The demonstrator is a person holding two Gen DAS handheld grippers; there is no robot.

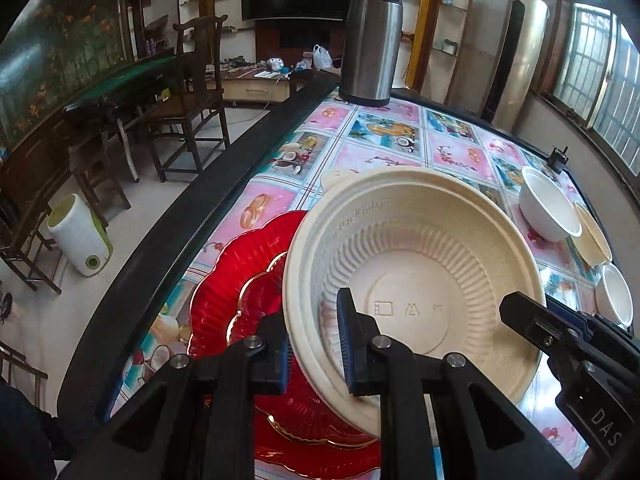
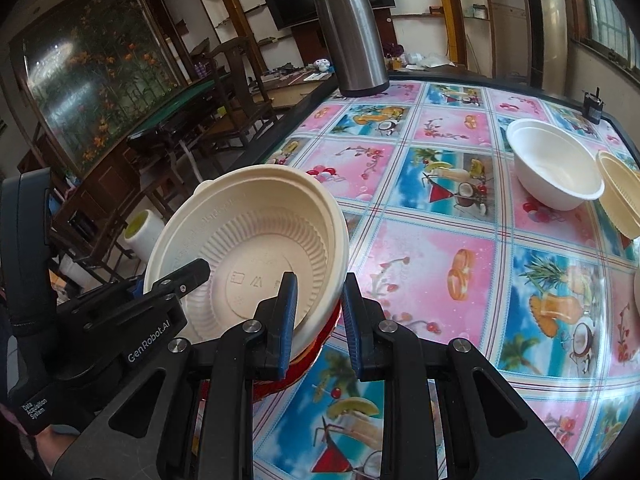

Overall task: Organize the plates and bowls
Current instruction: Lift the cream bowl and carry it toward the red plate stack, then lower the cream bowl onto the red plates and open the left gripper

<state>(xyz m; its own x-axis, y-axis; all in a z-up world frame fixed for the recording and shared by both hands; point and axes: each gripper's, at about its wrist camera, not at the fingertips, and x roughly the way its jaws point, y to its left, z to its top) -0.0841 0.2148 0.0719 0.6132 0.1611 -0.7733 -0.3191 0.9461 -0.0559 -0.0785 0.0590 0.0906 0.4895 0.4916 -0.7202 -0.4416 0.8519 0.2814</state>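
- Cream bowl (image 1: 416,276) sat tilted at frame centre of the left wrist view, over the red plate (image 1: 240,280), which lay flat on the table (image 1: 384,152) near its dark left edge.
- Left gripper (image 1: 316,344): jaws clenched on the bowl's near-left rim, one pad inside the wall, one outside.
- Right gripper (image 2: 318,316): jaws straddled the bowl's (image 2: 248,248) right rim, inner pad against the inside wall; a gap showed at the outer pad, so I could not tell whether it was gripping.
- In the right wrist view the left gripper (image 2: 192,276) entered from lower left, one finger lying over the bowl's rim.
- Only a sliver of red plate (image 2: 320,344) showed there, under the bowl at lower centre.
- White bowl (image 2: 556,164) stood upright at upper right of the right wrist view, touching a tilted cream bowl (image 2: 620,192) at the right edge; both were well apart from the held bowl.
- Another white bowl (image 1: 616,296) sat at the right edge of the left wrist view.
- Flask (image 2: 348,28) stood upright at the table's far-left corner, top centre.
- Open tablecloth filled the middle and lower right of the right wrist view, between the held bowl and the bowl group.
- A small dark object (image 2: 592,104) stood at the far-right table edge.
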